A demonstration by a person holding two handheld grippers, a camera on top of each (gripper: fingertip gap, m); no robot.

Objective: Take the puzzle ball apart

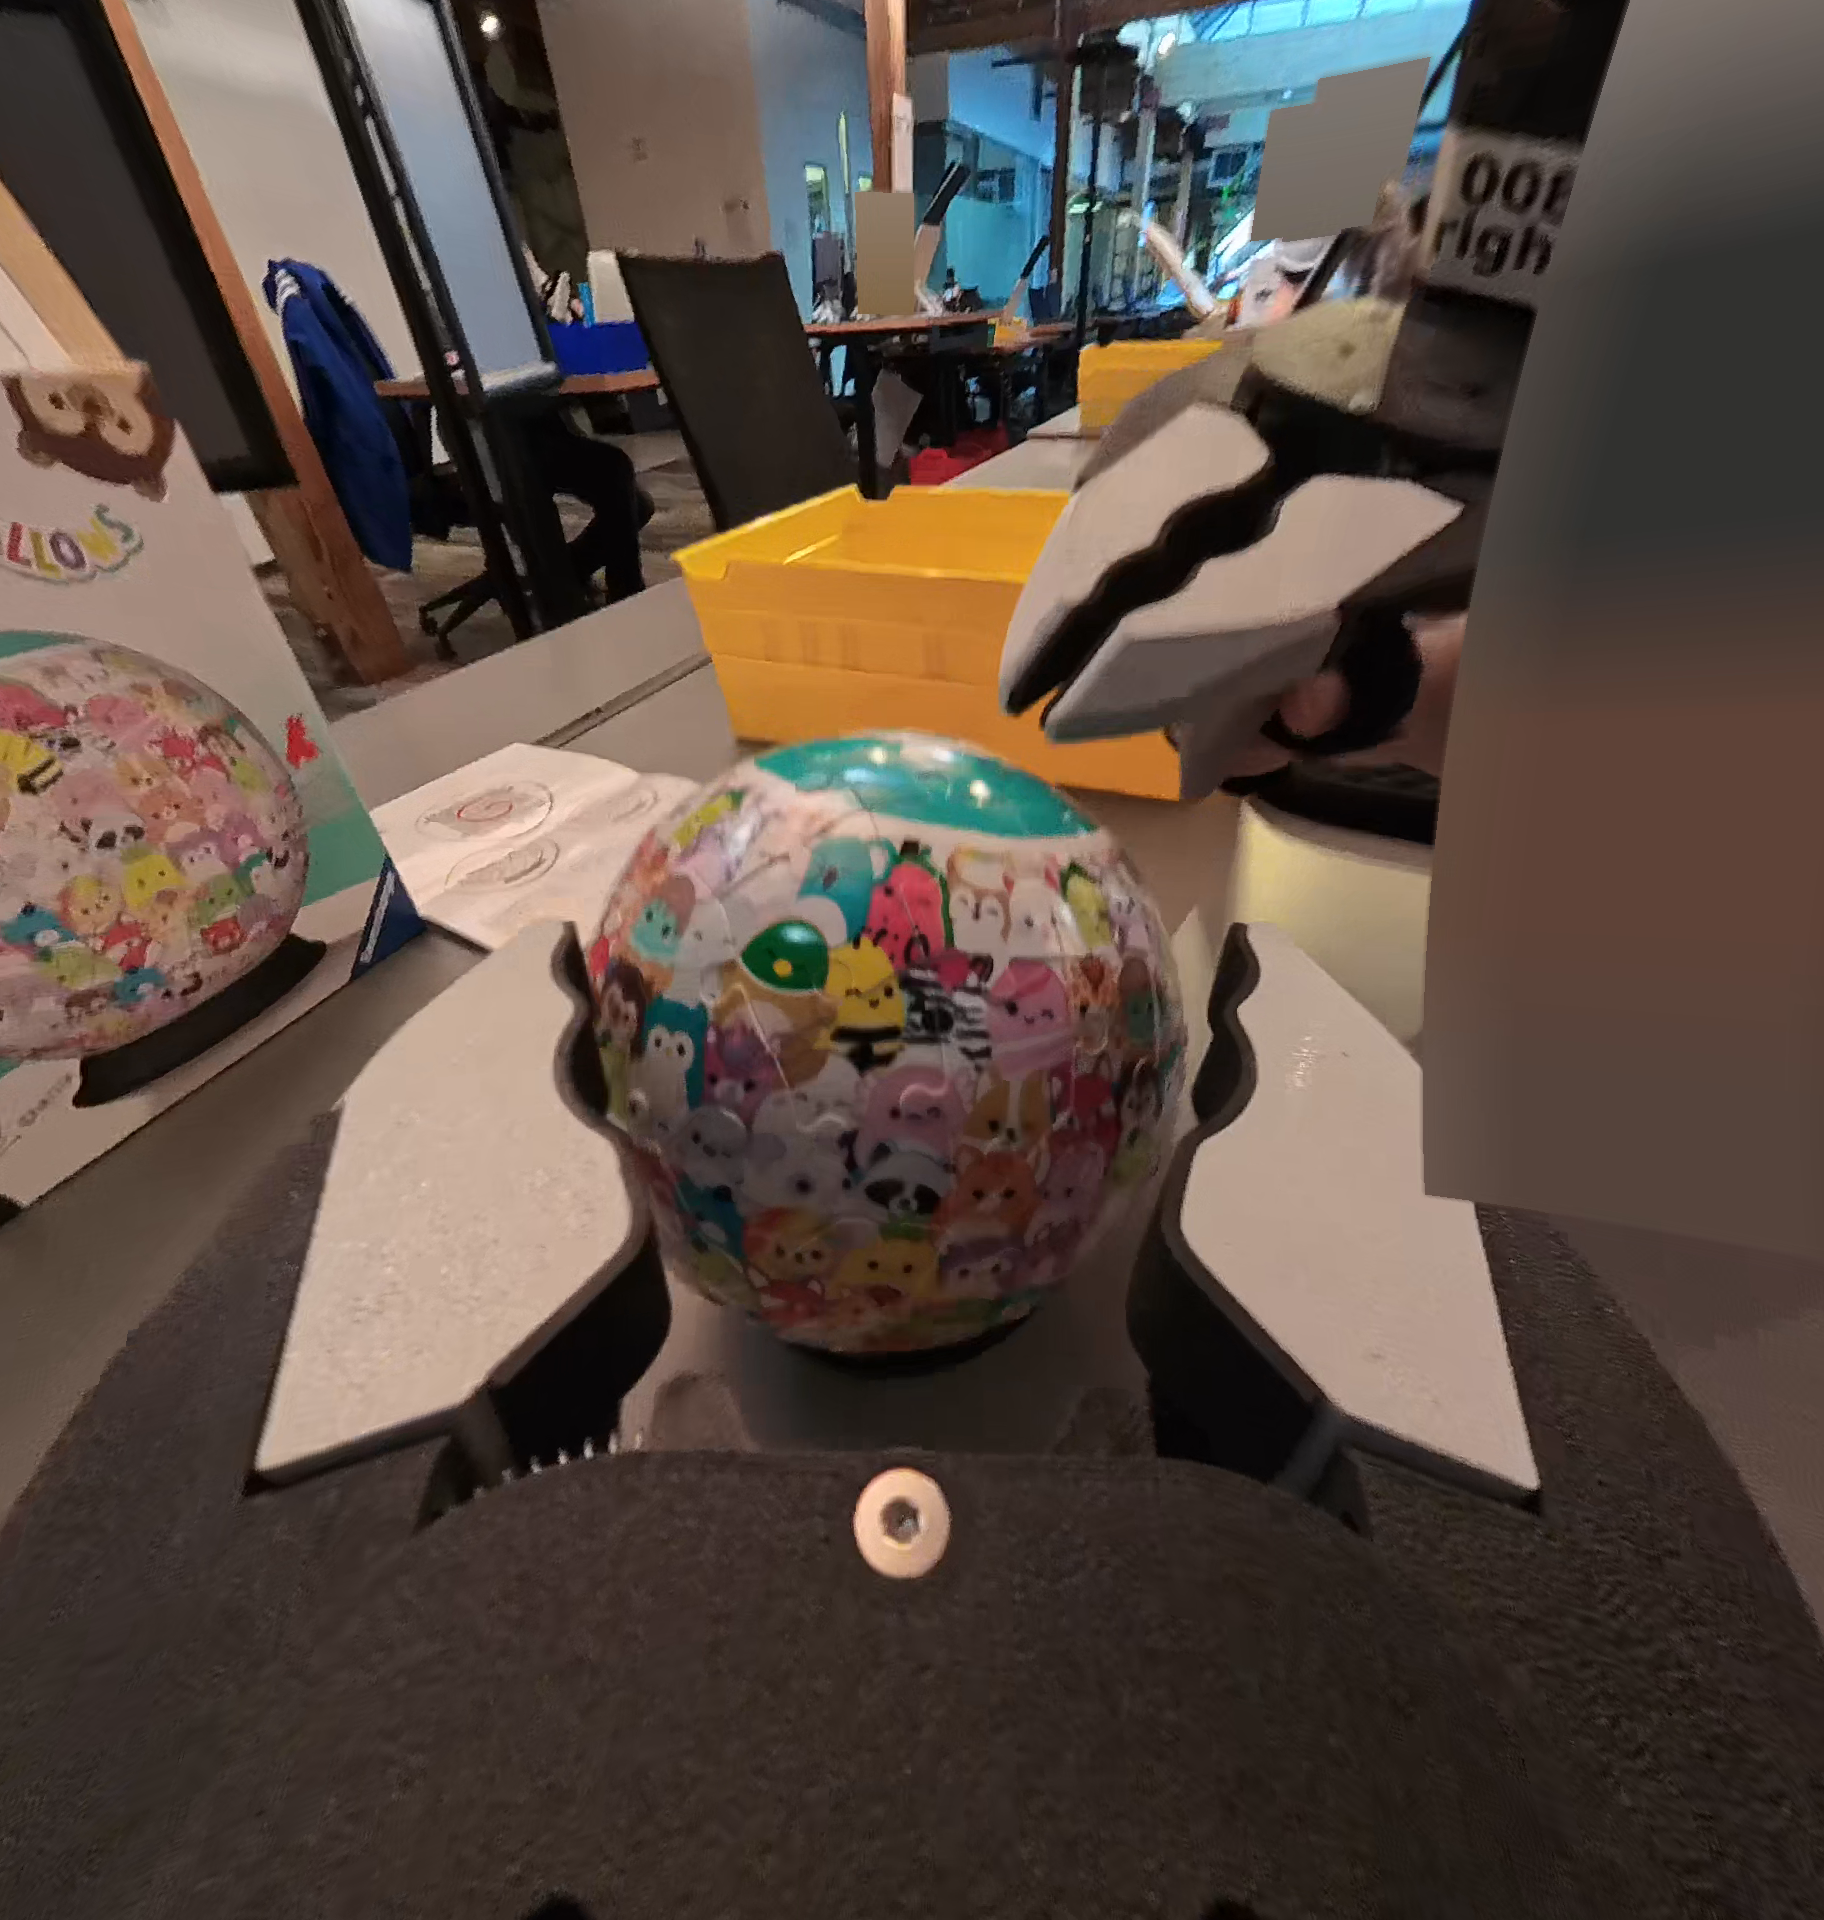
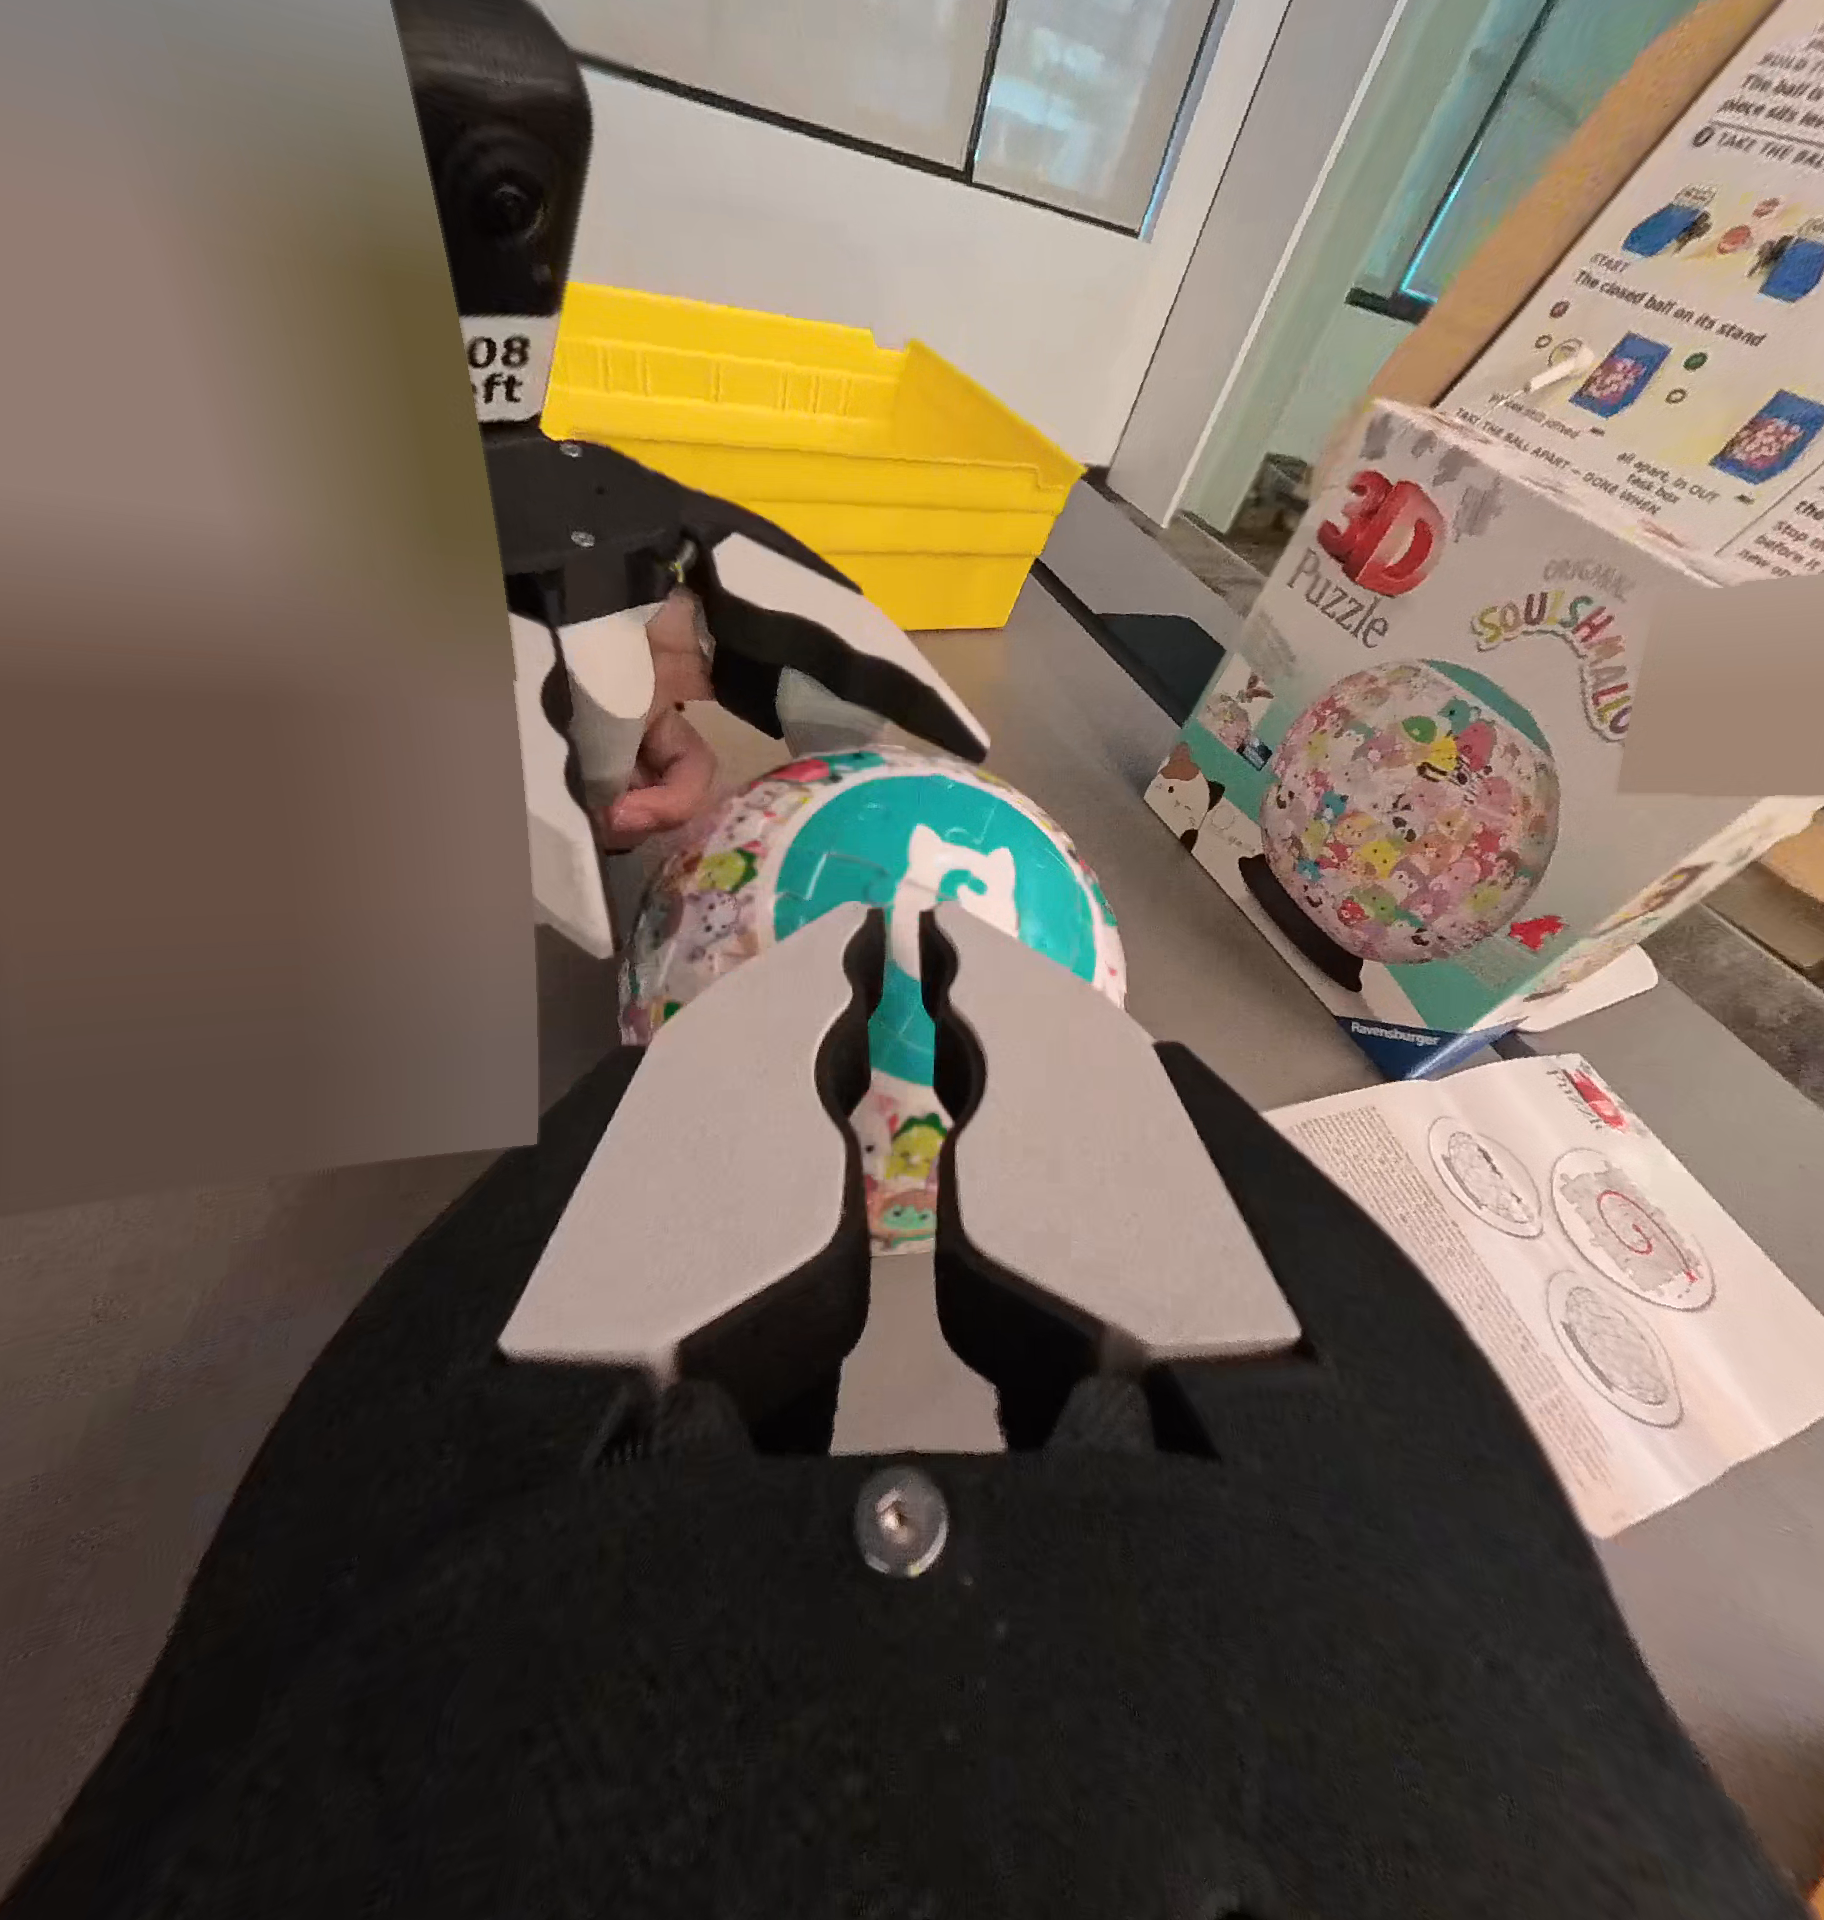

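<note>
The puzzle ball (image 1: 887, 1039), covered in colourful cartoon animals with a teal cap on top, stands whole on a dark stand (image 1: 887, 1351) on the grey table. My left gripper (image 1: 903, 935) is open wide, with one finger close on each side of the ball. I cannot tell if the fingers touch it. My right gripper (image 2: 897, 914) is shut and empty, its tips just above the teal cap of the ball (image 2: 866, 852). In the left wrist view the right gripper (image 1: 1033, 717) hangs above and right of the ball. In the right wrist view the left gripper (image 2: 783, 831) straddles the ball from behind.
A yellow bin (image 1: 866, 603) stands behind the ball, also seen in the right wrist view (image 2: 804, 457). The puzzle box (image 1: 129, 831) (image 2: 1407, 790) and an unfolded instruction sheet (image 1: 513, 831) (image 2: 1573, 1247) lie to one side. A printed board (image 2: 1718, 312) leans behind the box. The left gripper's tips are roughly 5 cm from the right gripper's.
</note>
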